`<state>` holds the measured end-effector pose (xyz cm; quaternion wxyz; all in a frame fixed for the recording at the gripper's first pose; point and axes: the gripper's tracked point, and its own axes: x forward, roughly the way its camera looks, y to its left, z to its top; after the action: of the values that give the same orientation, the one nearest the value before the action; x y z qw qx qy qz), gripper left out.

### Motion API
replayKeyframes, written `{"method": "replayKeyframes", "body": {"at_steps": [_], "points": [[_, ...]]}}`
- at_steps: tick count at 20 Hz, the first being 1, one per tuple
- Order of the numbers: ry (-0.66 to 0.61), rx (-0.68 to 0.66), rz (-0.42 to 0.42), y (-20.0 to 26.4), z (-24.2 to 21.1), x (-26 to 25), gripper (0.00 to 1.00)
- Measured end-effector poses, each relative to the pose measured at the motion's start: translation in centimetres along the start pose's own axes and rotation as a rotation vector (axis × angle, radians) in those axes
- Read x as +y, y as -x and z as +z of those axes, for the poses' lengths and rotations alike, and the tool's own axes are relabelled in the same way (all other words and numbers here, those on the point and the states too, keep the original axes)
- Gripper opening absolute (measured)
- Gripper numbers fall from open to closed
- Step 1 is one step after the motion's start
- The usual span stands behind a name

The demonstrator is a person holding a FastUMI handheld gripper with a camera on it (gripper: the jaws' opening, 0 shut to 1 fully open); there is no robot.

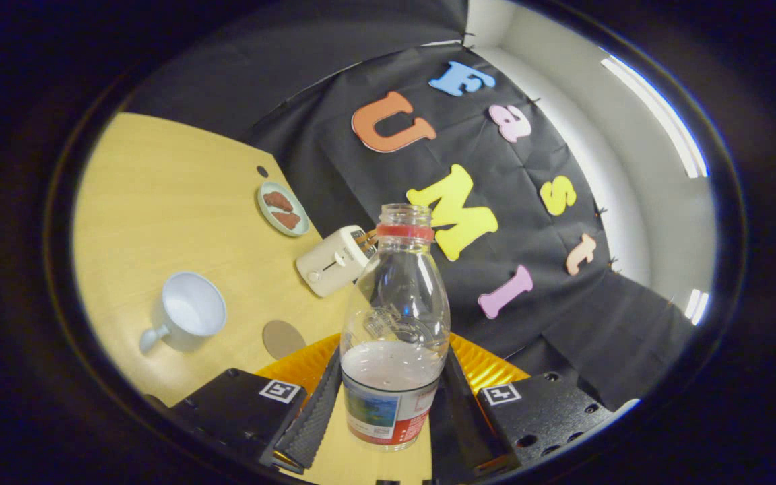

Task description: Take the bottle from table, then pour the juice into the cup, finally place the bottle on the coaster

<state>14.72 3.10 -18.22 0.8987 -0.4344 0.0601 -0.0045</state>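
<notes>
A pale yellow wooden surface (159,195) fills the left side. On it stands an empty white cup with a handle (186,320), and just right of the cup lies a flat round brown coaster (283,338). Further back sit a small green plate (283,209) holding two reddish-brown pieces, possibly food, and a cream toaster (334,261). The gripper (391,411) has its black ridged fingers (314,414) closed on a clear plastic bottle with a red neck ring (395,323), uncapped, with pale liquid low inside, near the coaster.
</notes>
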Motion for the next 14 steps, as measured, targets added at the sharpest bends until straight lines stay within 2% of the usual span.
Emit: {"method": "replayKeyframes", "body": {"at_steps": [2, 7, 14], "points": [[-0.106, 0.000, 0.023, 0.4, 1.0, -0.1, 0.83], [-0.304, -0.051, 0.002, -0.2, 4.7, -2.2, 0.83], [-0.628, -0.069, 0.024, -3.9, 5.1, -2.9, 0.83]]}}
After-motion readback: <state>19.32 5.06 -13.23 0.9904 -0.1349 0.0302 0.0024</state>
